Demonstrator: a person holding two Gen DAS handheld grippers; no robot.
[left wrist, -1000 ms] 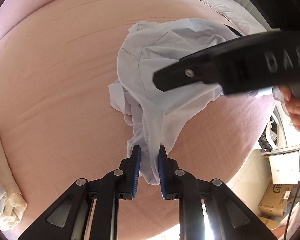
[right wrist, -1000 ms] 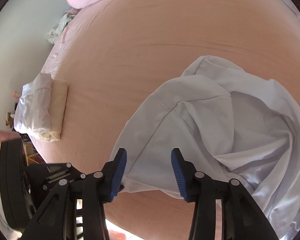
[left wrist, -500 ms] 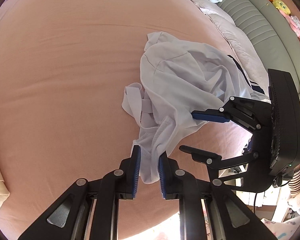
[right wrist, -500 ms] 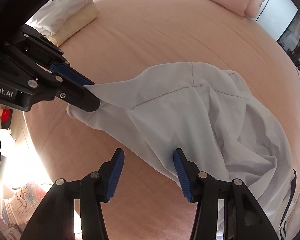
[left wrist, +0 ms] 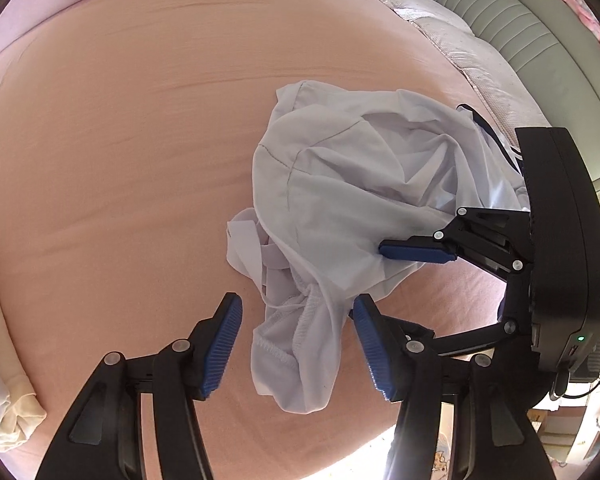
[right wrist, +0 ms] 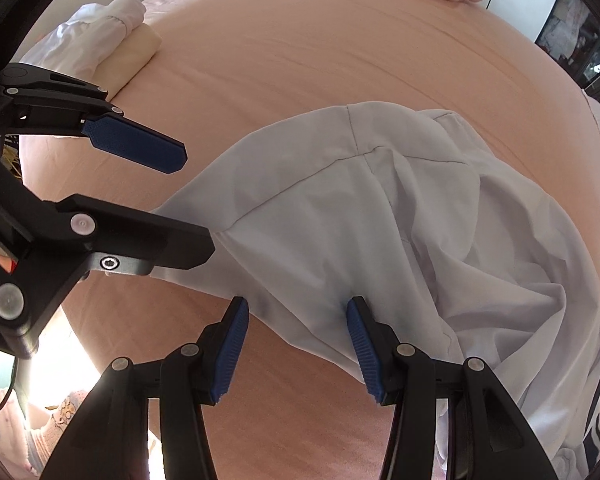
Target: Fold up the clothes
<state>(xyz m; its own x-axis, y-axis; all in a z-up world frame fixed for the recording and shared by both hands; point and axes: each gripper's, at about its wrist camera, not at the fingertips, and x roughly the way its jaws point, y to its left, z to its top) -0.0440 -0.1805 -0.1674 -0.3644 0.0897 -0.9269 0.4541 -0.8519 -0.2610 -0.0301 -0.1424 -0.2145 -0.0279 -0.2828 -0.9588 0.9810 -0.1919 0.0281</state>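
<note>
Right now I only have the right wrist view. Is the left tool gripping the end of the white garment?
Observer: No. The left tool has its jaws opening, and the stitched hem of the white garment lies loose between the pads, unpinched.
Operator: Does anything trail off that end?
Observer: Yes. Loose white straps lie on the pink sheet beside the hem.

1. No legible text, label, brand, number or sign is found in the left wrist view.
2. None is found in the right wrist view either.
3. Print on items at the picture edges is too blurred to be read.
</note>
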